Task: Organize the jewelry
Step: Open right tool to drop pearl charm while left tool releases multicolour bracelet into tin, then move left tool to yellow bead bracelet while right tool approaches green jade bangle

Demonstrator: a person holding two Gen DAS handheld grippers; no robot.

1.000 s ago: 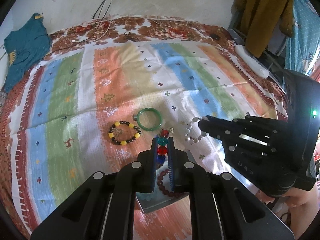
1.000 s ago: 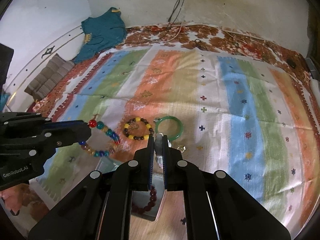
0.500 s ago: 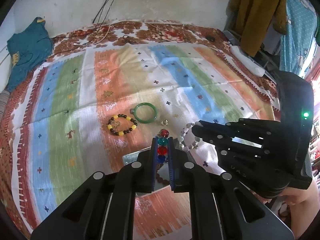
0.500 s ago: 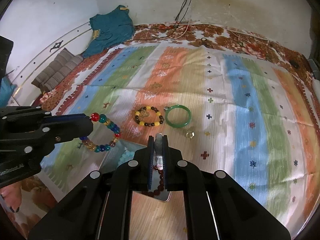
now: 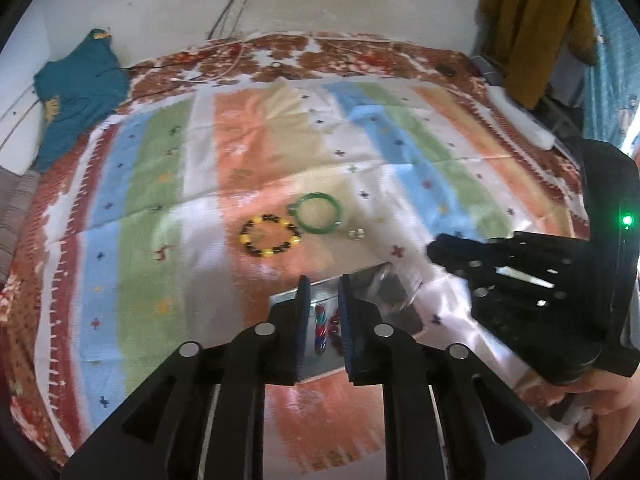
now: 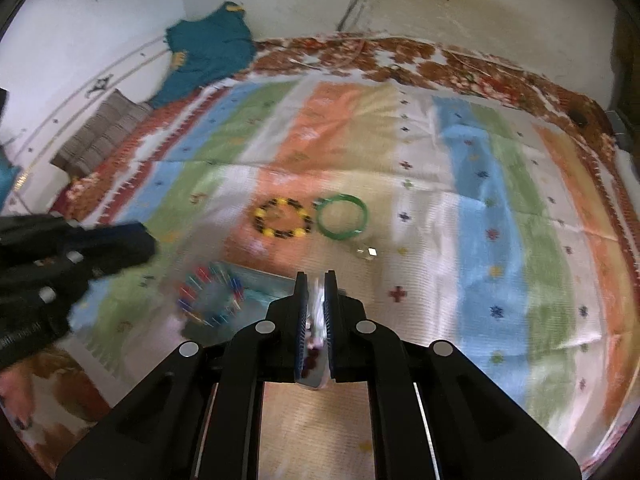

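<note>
A clear box lies on the striped cloth below my grippers. The multicoloured bead bracelet is blurred in mid-air, free of my left gripper, whose jaws stand slightly apart and empty; it shows between them over the box. My right gripper is shut on the white bead bracelet, above the box's edge. A yellow-and-black bracelet, a green bangle and a small ring lie on the cloth beyond.
A teal garment lies at the cloth's far left. Cables hang on the wall behind. A mustard garment hangs at the far right. A folded grey cloth lies off the left edge.
My left gripper has opened slightly and the multicoloured bracelet has dropped out of it toward the box. Both grippers have moved back and up from the cloth.
</note>
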